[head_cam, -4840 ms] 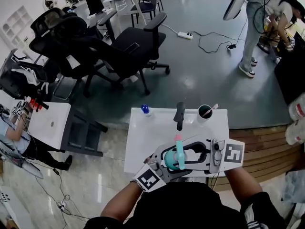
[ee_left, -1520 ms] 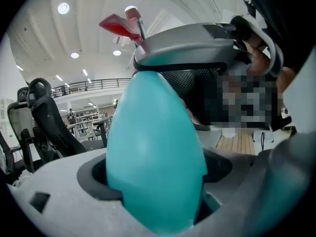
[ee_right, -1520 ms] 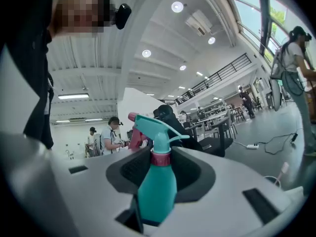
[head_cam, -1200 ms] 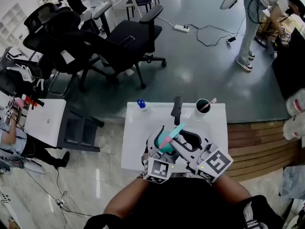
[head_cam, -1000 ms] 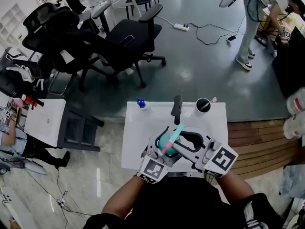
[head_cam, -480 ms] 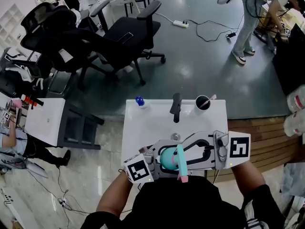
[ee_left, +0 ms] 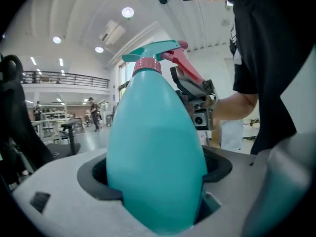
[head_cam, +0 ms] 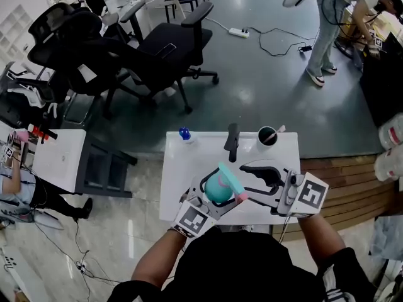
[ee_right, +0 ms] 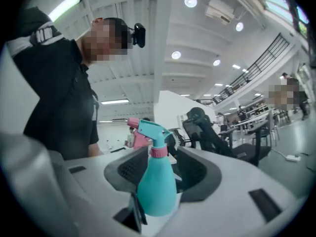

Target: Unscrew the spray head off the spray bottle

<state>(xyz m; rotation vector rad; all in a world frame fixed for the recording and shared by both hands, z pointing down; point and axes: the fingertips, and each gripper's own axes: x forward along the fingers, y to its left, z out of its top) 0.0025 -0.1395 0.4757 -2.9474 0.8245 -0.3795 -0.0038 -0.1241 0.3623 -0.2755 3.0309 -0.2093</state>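
Spray head (ee_left: pixel 158 51) is seated on the spray bottle (ee_left: pixel 155 147), with the pink collar (ee_left: pixel 146 65) on the neck; unscrewing is judged not complete. Left claw (head_cam: pixel 213 190) is clamped round the bottle's belly, over the surface (head_cam: pixel 182 168). Right claw (head_cam: pixel 259 180), just beside the bottle, has just been opening. The bottle stands in line with its gap, pads clear. Cup (head_cam: pixel 269 137) and blue-capped bottle (head_cam: pixel 184 134) stand beyond the spray bottle, well apart; room is ample.

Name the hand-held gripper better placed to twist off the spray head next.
Right, likely. The left hand-held gripper clamps the teal spray bottle. The right hand-held gripper has jaws that have just been opening and stand apart, the bottle between them untouched, free to close on the spray head.
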